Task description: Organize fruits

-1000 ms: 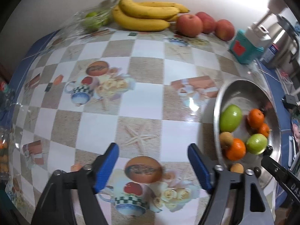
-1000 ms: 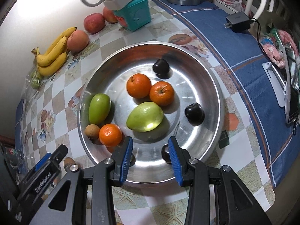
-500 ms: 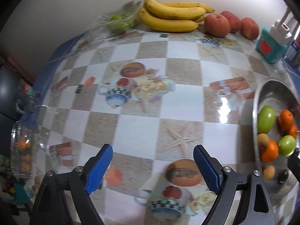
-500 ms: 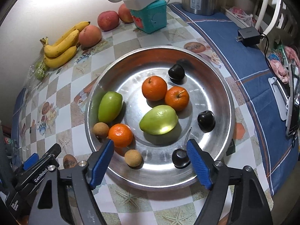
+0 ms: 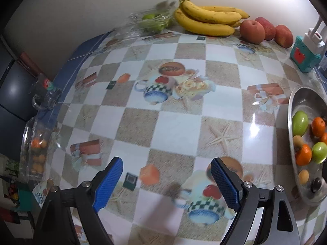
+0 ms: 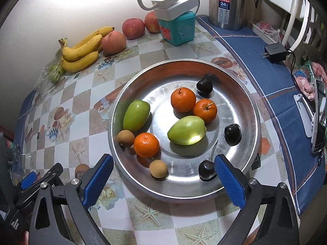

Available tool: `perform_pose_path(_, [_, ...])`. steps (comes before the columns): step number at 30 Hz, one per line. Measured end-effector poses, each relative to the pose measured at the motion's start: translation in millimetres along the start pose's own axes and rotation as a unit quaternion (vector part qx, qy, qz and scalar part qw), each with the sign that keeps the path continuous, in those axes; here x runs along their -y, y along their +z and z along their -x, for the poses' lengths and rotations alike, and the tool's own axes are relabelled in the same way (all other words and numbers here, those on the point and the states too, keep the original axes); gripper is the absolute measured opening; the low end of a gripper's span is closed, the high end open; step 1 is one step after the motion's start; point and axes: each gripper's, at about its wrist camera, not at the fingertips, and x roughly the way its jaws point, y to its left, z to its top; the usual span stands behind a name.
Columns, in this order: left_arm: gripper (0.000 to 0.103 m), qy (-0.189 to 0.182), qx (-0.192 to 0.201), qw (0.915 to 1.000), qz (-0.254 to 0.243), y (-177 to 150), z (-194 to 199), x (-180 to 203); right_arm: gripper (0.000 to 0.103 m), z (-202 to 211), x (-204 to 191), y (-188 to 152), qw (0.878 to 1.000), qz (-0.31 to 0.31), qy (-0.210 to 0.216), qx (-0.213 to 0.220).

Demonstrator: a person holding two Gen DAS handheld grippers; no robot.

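Left wrist view: the left gripper [image 5: 166,180] hangs over the checkered table [image 5: 175,130], fingers spread wide and holding nothing. Bananas [image 5: 206,20] and apples [image 5: 252,31] sit at the far edge.

Right wrist view: the right gripper [image 6: 163,180], fingers released and empty, hovers at the near rim of the metal bowl [image 6: 252,110], which holds oranges [image 6: 183,99], green fruits [image 6: 187,130], dark cherries [image 6: 232,134] and small brown fruits [image 6: 158,168].

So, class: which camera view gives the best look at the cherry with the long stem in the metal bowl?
The right wrist view: the stemmed cherry lies whole near the metal bowl front, beside the right gripper. In the left wrist view it is a small dark blob at the edge.
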Motion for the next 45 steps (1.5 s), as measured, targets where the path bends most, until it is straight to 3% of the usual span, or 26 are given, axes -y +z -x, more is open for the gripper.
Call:
perform_pose_path(8, [0.090,0.002,-0.001,1.0000,0.009,-28,9,-16,0.099,12,-9,-21,0.999,0.028,-0.015,0.004])
perform_pose_path(21, [0.090,-0.024,0.044,0.9983,0.030,-52,42,-35,0.099,38,-14,-62,0.998,0.058,-0.013,0.012])
perform_pose_path(29, [0.090,-0.040,0.060,0.9970,0.028,-55,53,-35,0.099,52,-12,-63,0.998,0.047,-0.012,0.039])
perform_pose_path(45, [0.090,-0.048,0.055,0.9969,0.027,-56,53,-34,0.099,52,-10,-63,0.998,0.045,-0.008,0.035])
